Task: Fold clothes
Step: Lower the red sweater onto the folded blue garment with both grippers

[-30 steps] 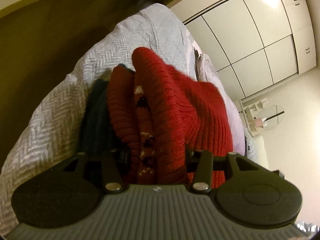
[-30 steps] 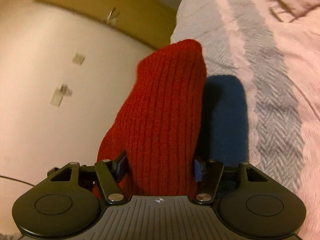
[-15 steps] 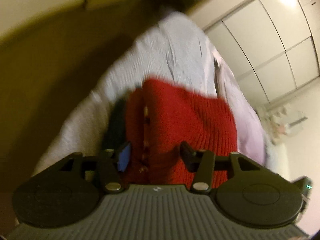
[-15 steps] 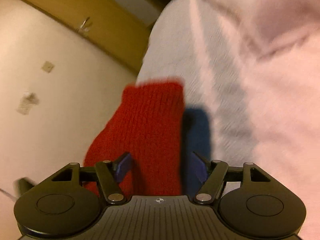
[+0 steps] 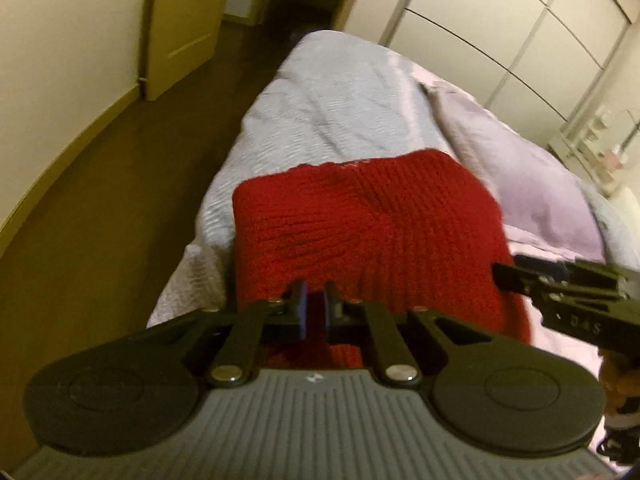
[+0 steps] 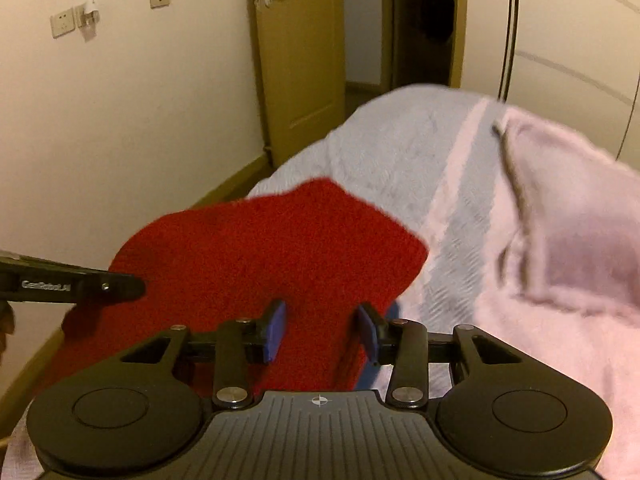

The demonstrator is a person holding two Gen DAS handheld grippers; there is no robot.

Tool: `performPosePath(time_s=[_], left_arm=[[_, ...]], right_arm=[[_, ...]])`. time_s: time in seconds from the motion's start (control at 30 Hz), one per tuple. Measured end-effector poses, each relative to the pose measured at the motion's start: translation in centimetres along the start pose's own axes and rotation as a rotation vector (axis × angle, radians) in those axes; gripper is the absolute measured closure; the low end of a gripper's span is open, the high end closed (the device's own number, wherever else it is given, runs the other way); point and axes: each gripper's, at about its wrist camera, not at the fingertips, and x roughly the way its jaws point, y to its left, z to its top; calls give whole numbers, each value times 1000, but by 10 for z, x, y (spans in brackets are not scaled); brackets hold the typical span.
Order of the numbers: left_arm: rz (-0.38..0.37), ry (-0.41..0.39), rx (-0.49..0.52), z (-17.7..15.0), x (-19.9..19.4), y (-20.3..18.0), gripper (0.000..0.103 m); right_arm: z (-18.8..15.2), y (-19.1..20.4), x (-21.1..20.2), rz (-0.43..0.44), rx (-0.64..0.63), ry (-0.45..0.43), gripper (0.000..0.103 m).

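A red knit sweater (image 5: 360,232) lies spread over the near end of the bed. My left gripper (image 5: 314,300) is shut on the sweater's near edge, its jaws almost together with a thin fold between them. In the right wrist view the same red sweater (image 6: 256,256) fills the lower middle. My right gripper (image 6: 322,330) has its jaws apart, with a thick fold of the sweater between the blue pads; whether they press it I cannot tell. Each gripper shows at the edge of the other's view: the right one (image 5: 568,288), the left one (image 6: 72,284).
The bed has a grey-white herringbone cover (image 5: 336,96) and a pale pink blanket (image 6: 560,240) on its right side. A brown floor (image 5: 100,220) runs along the bed's left. A wooden door (image 6: 300,52) and white wardrobe doors (image 5: 520,32) stand beyond.
The sweater hung bunched and upright before; now it lies spread flat across the bed. Both grippers swung level toward the bed's far end. The left jaws have closed much narrower.
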Motion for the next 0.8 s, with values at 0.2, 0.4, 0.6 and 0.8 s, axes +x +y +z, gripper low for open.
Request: performPosePath(time_s=[0.2,0.4,0.6,0.8], left_arm=[[39,26,39,17,-5,-8,98],[25,42,67,39,-24,-33,98],[-31,57,135,43,4,-72,97],[-8,79,169,46,26,-85,97]], right_arm=[[5,-16,33,27,46,85,61],[29,-40,17,88,96,87,61],[55,-57,20,88,92,39,61],[38,-60,69,51,49,151,61]])
